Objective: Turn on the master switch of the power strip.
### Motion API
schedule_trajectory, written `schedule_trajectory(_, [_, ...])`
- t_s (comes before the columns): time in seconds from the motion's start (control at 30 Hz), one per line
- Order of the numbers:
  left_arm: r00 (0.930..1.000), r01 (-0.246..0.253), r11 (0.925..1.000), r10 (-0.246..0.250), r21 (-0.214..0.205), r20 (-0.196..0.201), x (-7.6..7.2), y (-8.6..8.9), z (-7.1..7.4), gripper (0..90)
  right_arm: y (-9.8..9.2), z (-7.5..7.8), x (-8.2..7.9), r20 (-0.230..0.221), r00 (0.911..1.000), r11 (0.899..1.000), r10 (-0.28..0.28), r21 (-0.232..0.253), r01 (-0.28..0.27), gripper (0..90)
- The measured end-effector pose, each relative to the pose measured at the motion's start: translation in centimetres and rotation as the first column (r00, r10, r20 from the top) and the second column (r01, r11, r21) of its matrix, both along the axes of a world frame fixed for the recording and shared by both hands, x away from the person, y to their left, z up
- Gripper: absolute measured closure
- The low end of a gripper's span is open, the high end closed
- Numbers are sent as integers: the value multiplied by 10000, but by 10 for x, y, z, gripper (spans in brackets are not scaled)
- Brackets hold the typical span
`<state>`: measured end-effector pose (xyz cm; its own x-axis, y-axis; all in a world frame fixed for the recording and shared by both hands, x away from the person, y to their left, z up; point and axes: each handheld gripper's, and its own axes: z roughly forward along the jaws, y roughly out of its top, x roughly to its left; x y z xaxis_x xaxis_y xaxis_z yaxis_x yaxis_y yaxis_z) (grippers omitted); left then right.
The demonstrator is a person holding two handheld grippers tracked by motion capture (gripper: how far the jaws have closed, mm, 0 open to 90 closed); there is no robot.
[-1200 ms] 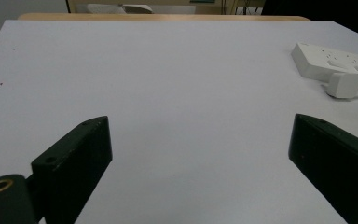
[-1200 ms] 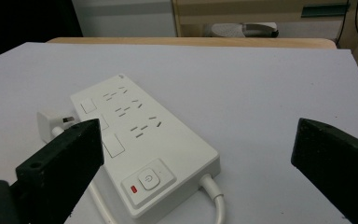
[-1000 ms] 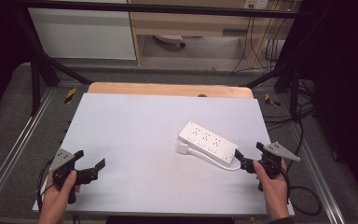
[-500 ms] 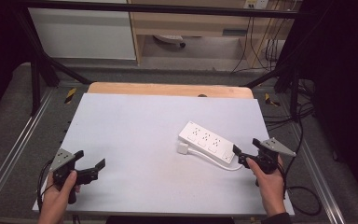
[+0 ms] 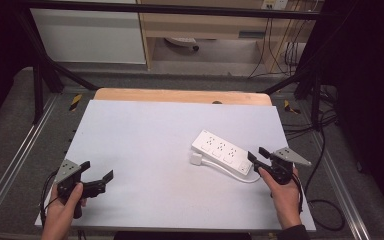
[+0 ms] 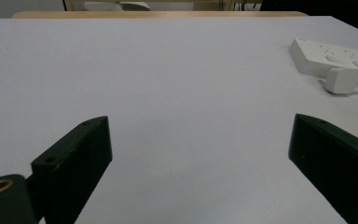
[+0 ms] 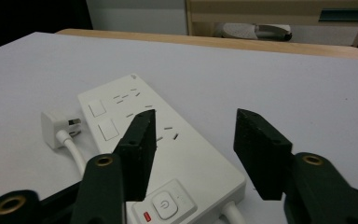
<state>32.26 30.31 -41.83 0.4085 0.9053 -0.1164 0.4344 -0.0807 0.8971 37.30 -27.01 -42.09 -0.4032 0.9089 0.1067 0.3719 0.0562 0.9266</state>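
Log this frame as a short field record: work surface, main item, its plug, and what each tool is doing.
surface: white table top
main item: white power strip, lying flat, right of centre
plug: white plug on the table beside the strip, cable attached
right tool: at the strip's switch end, jaws just been closing, partly open above the strip, not gripping
left tool: near the left front corner, jaws wide open, nothing between them

I was working in a lab: black frame (image 5: 40, 75) around the table (image 5: 145, 130), cables (image 5: 280, 55) trailing behind.
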Motion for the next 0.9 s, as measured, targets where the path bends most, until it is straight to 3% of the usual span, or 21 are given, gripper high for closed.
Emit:
schedule_trajectory(0.23, [10000, 37, 10000, -37, 1, 11, 0, -1, 0, 59, 7, -2, -2, 7, 9990, 9986, 451, -279, -451, 674])
schedule_trajectory(0.47, [10000, 65, 10000, -65, 20, 17, 1, -2, 0, 59, 10, -3, -3, -8, 9962, 9959, 871, -246, -871, 842])
schedule_trajectory(0.67, [10000, 73, 9999, -74, 71, 14, 1, -2, 0, 59, 13, -6, -3, -138, 9942, 9933, 1065, -438, -1070, 897])
schedule_trajectory(0.9, [10000, 74, 9999, -74, 69, 18, 1, -2, 0, 59, 16, -9, -2, -476, 9919, 9914, 1180, -510, -1204, 900])
